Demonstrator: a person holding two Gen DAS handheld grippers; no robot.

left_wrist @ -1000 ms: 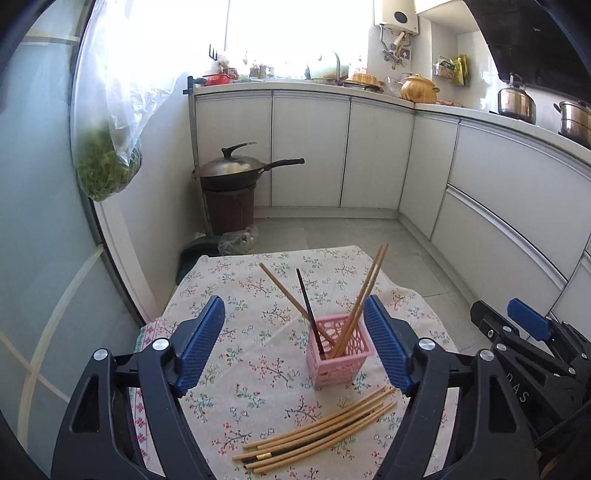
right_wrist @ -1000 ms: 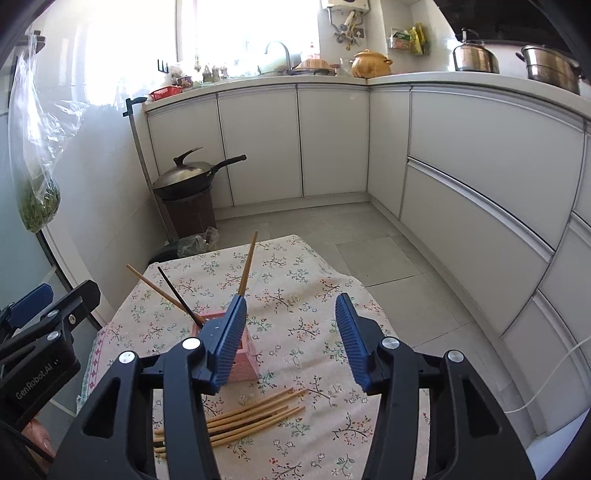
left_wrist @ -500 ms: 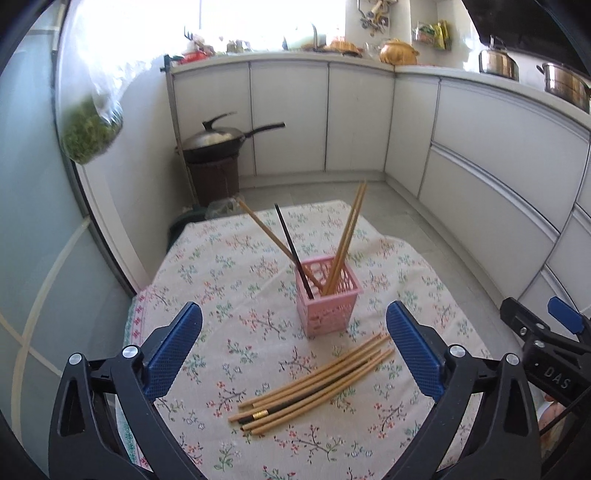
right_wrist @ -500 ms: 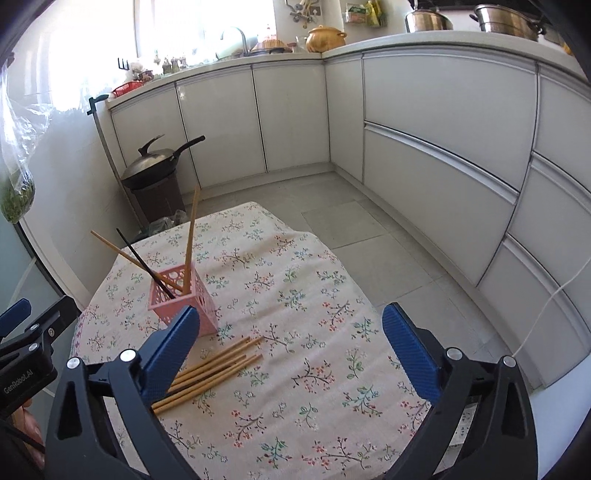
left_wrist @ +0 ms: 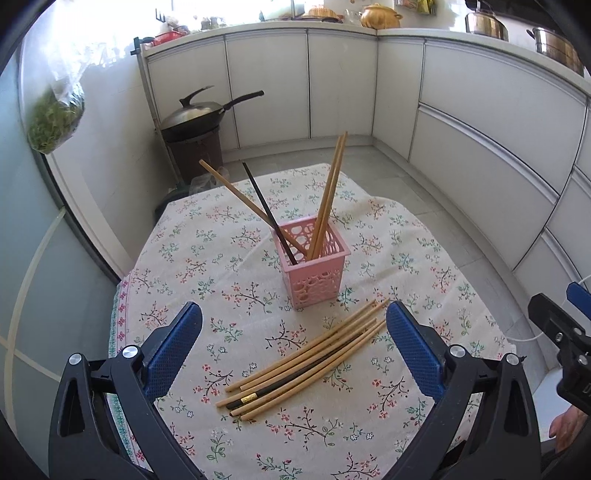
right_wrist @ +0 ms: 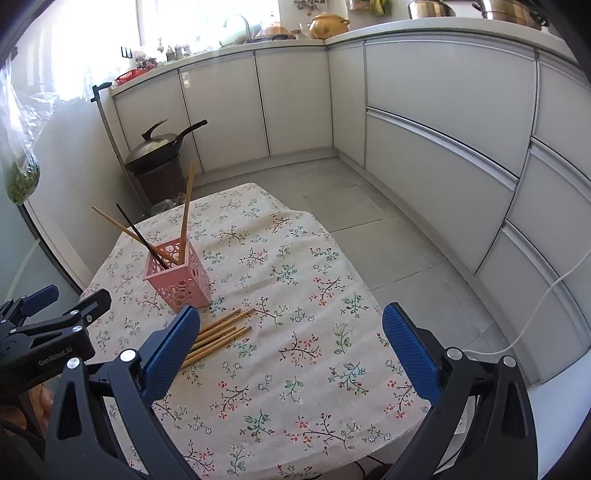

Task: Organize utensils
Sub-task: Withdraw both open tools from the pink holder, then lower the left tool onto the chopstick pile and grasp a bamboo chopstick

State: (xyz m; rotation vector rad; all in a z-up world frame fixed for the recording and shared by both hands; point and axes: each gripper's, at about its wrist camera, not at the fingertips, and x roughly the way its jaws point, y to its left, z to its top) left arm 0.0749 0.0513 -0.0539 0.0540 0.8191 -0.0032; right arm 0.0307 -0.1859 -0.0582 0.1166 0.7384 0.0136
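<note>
**A:** Left gripper [left_wrist: 293,325] first?

**B:** Hovering above the near side of the bench [left_wrist: 177,258], blue-padded fingers [left_wrist: 173,345] spread wide, nothing between them. Framed in the gap: the loose chopsticks [left_wrist: 306,356].

**A:** And those, lying how?

**B:** Flat on the floral tablecloth [left_wrist: 229,236], bunched side by side, running diagonally from near-left to far-right. Mostly pale wood; one dark stick with a gold band tucked among them. Far tips ending just short of the pink basket [left_wrist: 314,271].

**A:** Basket itself?

**B:** Upright near the middle of the bench, perforated walls, square mouth. Holding four sticks: one wooden stick and one black stick [left_wrist: 267,212] leaning away to the left, a wooden pair [left_wrist: 330,192] leaning up to the right.

**A:** Right gripper [right_wrist: 291,330]?

**B:** Also released, fingers [right_wrist: 408,349] wide apart and empty, held over the bench's near right part. From its own camera, basket [right_wrist: 179,277] to the left, loose chopsticks [right_wrist: 218,332] partly hidden behind the left finger. Left gripper's body visible at that view's left edge.

**A:** Surroundings?

**B:** White cabinets [right_wrist: 424,122] curving round the room, lidded wok [left_wrist: 195,116] on a brown stand beyond the bench, bag of greens [left_wrist: 51,118] hanging at left, pots [left_wrist: 380,16] on the worktop.
</note>
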